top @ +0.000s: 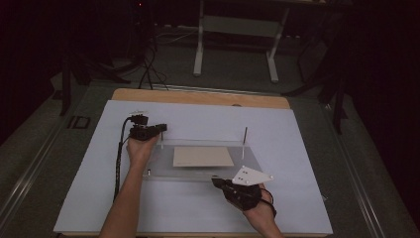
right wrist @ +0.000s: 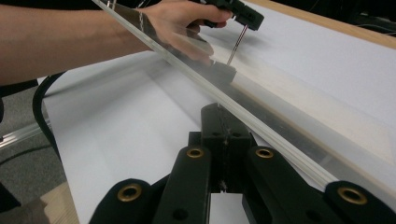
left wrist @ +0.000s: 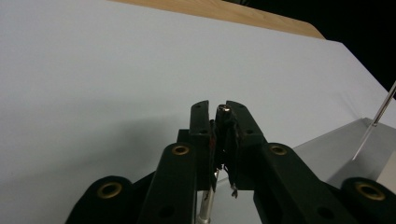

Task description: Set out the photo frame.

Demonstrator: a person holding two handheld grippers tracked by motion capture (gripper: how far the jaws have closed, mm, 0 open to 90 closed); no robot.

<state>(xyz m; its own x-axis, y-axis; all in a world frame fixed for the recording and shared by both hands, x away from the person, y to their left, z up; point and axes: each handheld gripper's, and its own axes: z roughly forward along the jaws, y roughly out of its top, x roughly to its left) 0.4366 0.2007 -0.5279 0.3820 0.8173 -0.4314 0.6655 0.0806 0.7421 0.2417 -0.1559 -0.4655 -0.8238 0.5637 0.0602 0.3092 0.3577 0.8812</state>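
A clear acrylic plate (top: 250, 158) lies on the white sheet, with a beige card (top: 202, 156) at its middle. Two thin metal rods stand upright at its back corners: the left rod (top: 162, 143) and the right rod (top: 244, 141). My left gripper (top: 161, 128) sits over the left rod, its jaws shut on the rod's metal top (left wrist: 224, 111). The right gripper (top: 216, 182) is at the plate's front edge (right wrist: 261, 126), jaws shut, tips touching or just under that edge. From there I see the left gripper (right wrist: 243, 16) holding its rod (right wrist: 236, 46).
White paper (top: 297, 198) covers the wooden table (top: 198, 96). A black cable (top: 119, 158) trails along the left forearm. Beyond the table, a white stand frame (top: 235, 29) and dark stands with cables are on the floor.
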